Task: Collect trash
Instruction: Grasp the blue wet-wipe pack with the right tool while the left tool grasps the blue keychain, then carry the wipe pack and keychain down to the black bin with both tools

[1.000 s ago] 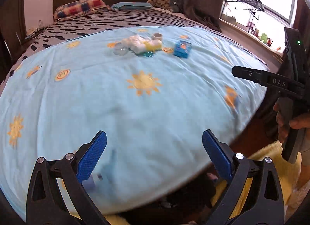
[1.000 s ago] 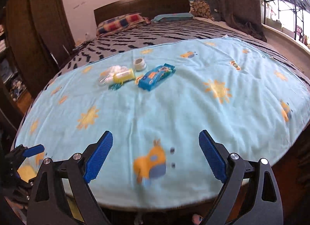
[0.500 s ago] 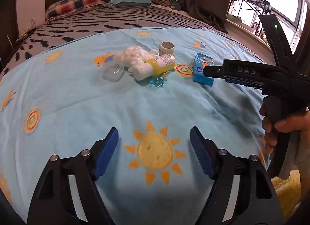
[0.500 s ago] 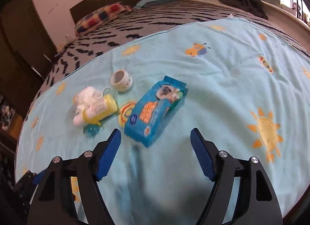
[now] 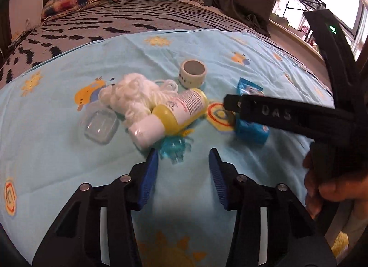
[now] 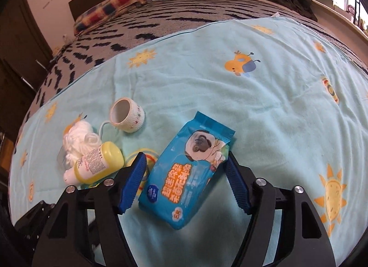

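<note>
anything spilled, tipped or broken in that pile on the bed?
Nothing spilled or visibly broken. The yellow lotion bottle lies on its side against the white yarn bundle, and the small white knitted cup is tipped sideways on the light-blue blanket.

left hand-held gripper [image 5: 184, 163] jaws apart, right hand-held gripper [image 6: 185, 170] jaws spread wide, both low
</note>
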A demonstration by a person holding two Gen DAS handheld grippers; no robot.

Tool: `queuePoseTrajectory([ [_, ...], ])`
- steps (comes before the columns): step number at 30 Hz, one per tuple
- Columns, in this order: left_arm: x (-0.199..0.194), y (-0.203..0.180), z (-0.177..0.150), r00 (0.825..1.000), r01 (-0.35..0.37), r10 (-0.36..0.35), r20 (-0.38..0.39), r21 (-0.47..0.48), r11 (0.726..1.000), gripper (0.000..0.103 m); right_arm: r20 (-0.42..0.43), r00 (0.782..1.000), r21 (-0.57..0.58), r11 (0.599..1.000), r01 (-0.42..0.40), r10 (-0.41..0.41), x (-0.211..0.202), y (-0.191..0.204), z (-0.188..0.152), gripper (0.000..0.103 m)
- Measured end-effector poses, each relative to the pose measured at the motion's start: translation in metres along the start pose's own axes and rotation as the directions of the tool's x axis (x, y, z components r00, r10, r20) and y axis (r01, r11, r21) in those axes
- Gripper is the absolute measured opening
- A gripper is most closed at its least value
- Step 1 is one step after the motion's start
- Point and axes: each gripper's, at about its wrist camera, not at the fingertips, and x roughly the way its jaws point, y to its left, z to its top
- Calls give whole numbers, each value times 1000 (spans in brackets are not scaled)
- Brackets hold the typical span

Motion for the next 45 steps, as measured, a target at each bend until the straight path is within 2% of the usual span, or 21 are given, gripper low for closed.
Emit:
queuePoseTrajectory([
  [3,7,0,8,1000,-9,9,-2,-5,1000,34,7,1000,-10,1000,4,-4,0,-1,1,59],
  [5,9,-1,12,1000,-24,24,-5,3,1000,27,14,1000,-13,1000,6,-5,-1,-4,2,49],
  [7,11,-1,15,1000,-27,27,-9,9,1000,27,15,1000,-13,1000,3,-3,-2,-8,1,40],
  [16,3,-6,5,998,-57,57,-4,32,998,27,28,999,-45,998,-35,37,-23,-18,-13,35],
  [21,-22,-11,-15,998,-65,64,10,44,997,27,60,994,-69,994,-82,86,-53,-22,-30,35],
  [25,-55,-21,-39,997,-63,59,57,63,996,27,83,991,-102,990,-99,108,-81,-23,-47,35],
  [30,-100,-34,-72,992,-68,61,112,63,996,27,107,982,-157,978,-140,158,-120,-23,-84,35],
  [34,-135,-48,-109,988,-52,39,150,80,995,27,130,974,-214,964,-156,187,-152,-24,-130,35],
  [40,-163,-72,-170,988,-47,28,150,125,991,27,139,965,-254,950,-182,222,-181,-27,-196,35],
  [45,-171,-81,-213,992,-14,1,122,108,994,27,118,969,-237,954,-183,216,-183,-33,-247,35],
])
